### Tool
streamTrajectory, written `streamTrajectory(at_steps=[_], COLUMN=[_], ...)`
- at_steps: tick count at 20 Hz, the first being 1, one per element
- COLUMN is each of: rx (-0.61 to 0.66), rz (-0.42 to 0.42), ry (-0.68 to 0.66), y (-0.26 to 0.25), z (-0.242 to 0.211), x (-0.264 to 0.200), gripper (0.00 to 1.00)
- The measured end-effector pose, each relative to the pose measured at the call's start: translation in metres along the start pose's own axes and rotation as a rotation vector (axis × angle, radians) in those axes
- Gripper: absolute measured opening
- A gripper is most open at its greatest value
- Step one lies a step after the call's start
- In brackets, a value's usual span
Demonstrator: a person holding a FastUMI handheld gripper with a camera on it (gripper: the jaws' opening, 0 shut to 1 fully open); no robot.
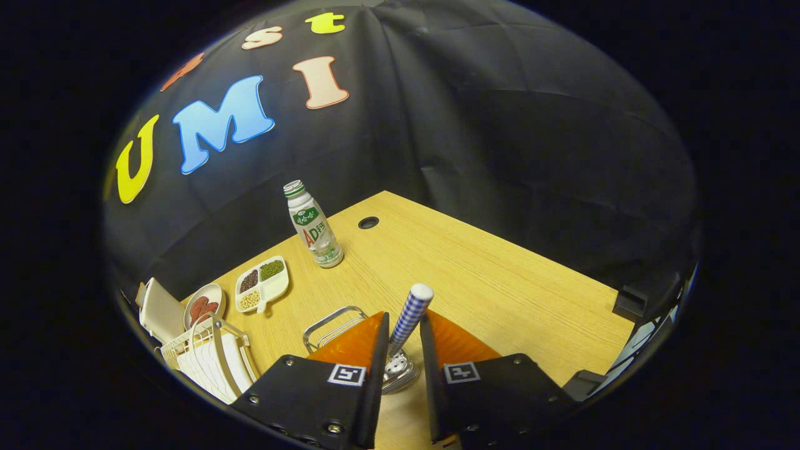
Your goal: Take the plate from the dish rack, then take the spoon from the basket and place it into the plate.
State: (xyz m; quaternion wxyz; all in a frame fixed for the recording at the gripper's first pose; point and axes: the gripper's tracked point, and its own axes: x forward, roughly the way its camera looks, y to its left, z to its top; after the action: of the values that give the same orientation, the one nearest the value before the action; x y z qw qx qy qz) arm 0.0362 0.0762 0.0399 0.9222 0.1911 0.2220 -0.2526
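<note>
Spoon (409,319): light, stiff, checked handle slim and likely slippery; your tongs (404,350) are closing on its mid-handle, bowl hanging above the worktop (475,275) beside the basket (331,328). Keep gripping mid-handle.

- The spoon (409,319) has a blue-and-white checked handle with a white rounded end. It stands tilted, handle up, between the fingers of the gripper (403,334), which close on the handle from both sides.
- The basket (356,350), of silvery metal wire, sits on the table under the fingers; the spoon's lower end is in it.
- The dish rack (209,359), white wire, stands well aside of the basket.
</note>
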Motion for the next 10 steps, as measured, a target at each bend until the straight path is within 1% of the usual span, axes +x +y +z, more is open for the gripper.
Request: streamTrajectory(at_steps=[1,3,4,10], rx=[0.002,0.011,-0.004,-0.066], rz=[0.0,0.034,0.021,0.04], ry=[-0.005,-0.025,-0.029,-0.086], y=[0.003,0.013,0.012,0.027], z=[0.0,0.007,0.01,0.03], x=[0.008,0.003,0.005,-0.011], gripper=[0.26,0.17,0.13,0.12])
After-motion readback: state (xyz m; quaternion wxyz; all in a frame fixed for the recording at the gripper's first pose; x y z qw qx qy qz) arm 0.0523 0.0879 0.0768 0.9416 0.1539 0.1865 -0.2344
